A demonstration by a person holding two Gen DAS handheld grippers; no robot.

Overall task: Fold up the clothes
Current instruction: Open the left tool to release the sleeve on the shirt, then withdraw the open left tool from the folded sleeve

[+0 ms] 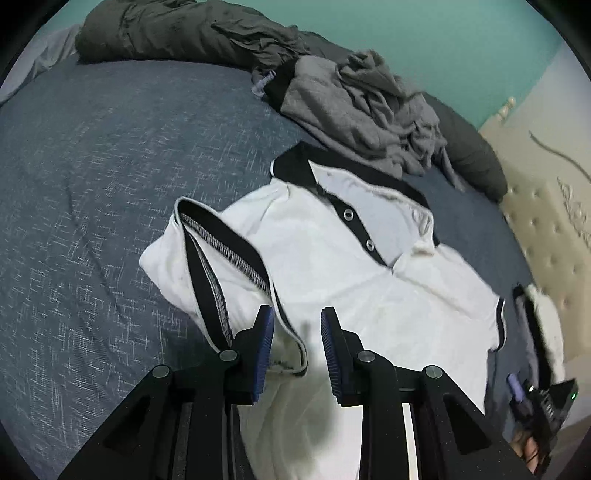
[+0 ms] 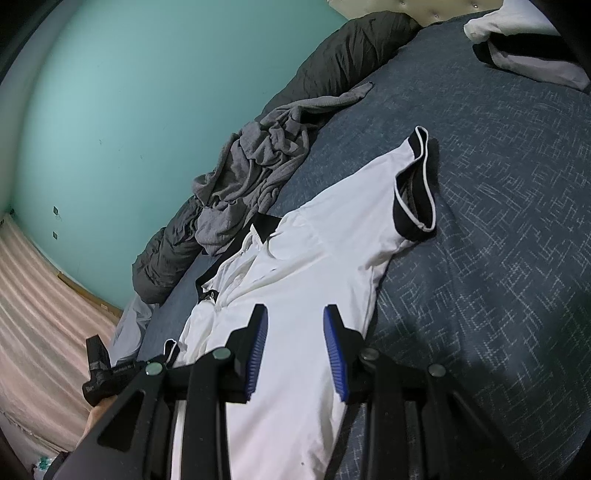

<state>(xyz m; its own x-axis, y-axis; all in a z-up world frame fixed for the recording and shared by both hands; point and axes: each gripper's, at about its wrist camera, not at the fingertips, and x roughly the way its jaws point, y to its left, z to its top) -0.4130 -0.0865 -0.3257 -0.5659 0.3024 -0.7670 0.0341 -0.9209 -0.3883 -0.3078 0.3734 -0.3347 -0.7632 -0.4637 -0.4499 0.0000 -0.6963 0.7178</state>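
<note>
A white polo shirt (image 1: pixel 332 266) with black collar, placket and sleeve cuffs lies face up on the blue bedspread (image 1: pixel 92 184). Its left sleeve (image 1: pixel 207 258) is folded inward over the body. My left gripper (image 1: pixel 297 325) is open and empty, just above the shirt's side near that sleeve's cuff. In the right wrist view the shirt (image 2: pixel 314 266) lies spread with its other sleeve (image 2: pixel 413 184) stretched out. My right gripper (image 2: pixel 295 325) is open and empty over the shirt's body. The right gripper also shows in the left wrist view (image 1: pixel 543 398) at the far right.
A crumpled grey garment (image 1: pixel 362 114) lies beyond the collar, also in the right wrist view (image 2: pixel 255 173). A dark olive blanket (image 1: pixel 177 33) runs along the bed's far edge by the teal wall. Folded white and black clothing (image 2: pixel 524 48) lies by the tufted headboard (image 1: pixel 554 229).
</note>
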